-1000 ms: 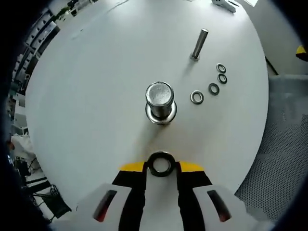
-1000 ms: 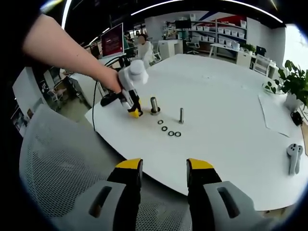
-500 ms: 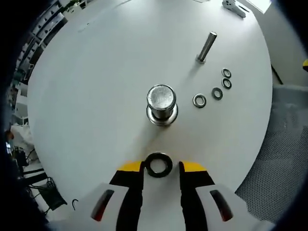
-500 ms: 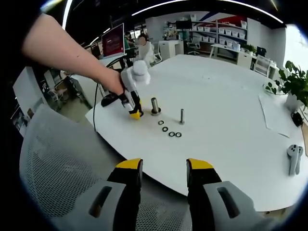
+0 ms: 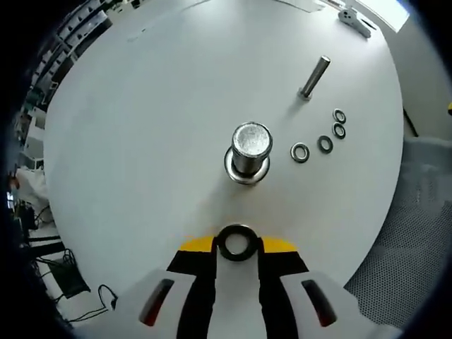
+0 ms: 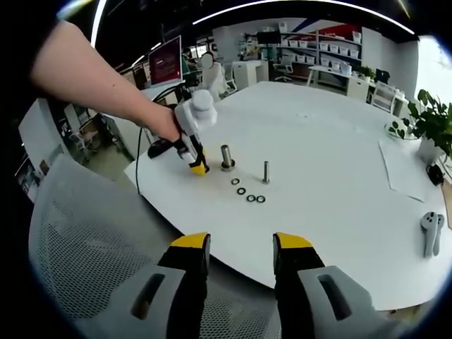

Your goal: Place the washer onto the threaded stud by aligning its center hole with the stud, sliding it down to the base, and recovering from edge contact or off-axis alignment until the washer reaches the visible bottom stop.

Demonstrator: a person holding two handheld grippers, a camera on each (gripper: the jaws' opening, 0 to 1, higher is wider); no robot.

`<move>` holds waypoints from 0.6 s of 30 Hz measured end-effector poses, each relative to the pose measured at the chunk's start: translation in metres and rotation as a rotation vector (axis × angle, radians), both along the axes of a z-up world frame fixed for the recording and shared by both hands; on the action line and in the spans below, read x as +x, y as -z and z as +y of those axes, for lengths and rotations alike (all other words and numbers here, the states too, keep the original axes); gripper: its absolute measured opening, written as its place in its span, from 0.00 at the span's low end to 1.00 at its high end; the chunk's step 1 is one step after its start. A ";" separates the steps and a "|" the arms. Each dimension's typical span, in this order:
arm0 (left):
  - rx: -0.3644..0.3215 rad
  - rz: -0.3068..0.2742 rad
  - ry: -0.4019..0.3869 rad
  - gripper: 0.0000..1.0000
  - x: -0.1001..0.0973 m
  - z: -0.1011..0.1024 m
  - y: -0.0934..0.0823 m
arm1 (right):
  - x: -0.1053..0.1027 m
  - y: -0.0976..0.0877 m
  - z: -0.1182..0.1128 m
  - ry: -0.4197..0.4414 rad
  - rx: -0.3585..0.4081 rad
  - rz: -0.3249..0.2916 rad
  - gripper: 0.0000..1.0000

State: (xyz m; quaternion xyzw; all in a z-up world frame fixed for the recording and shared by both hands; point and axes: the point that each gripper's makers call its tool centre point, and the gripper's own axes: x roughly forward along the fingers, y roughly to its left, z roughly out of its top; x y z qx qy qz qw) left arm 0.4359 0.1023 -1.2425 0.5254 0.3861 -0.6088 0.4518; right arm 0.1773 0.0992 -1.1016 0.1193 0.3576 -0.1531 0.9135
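Note:
In the left gripper view a dark metal washer (image 5: 237,243) sits between the yellow tips of my left gripper (image 5: 237,246), which is shut on it. Beyond it stands the thick stud (image 5: 251,145) on its round base, a short gap away from the washer. In the right gripper view the same stud (image 6: 227,155) stands on the white table (image 6: 332,169), with the left gripper (image 6: 199,168) held by a hand just to its left. My right gripper (image 6: 240,244) hangs open over the table's near edge with nothing between its fingers.
Several loose washers (image 5: 319,140) lie in a row right of the stud, and a thin bolt (image 5: 314,76) stands beyond them. A mesh chair (image 6: 85,240) is at the table's edge. Two white controllers (image 6: 431,230) and a potted plant (image 6: 427,127) sit far right.
The left gripper has closed a little tighter on the washer, and its view has shifted so the stud sits further right. The right gripper has not moved.

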 end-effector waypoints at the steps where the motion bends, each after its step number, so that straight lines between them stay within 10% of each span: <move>1: -0.003 0.002 0.001 0.20 0.000 0.000 0.000 | 0.000 0.000 0.000 0.001 0.000 0.001 0.38; 18: -0.037 -0.006 0.019 0.19 -0.001 0.002 -0.004 | 0.001 0.000 0.001 -0.002 0.001 -0.001 0.38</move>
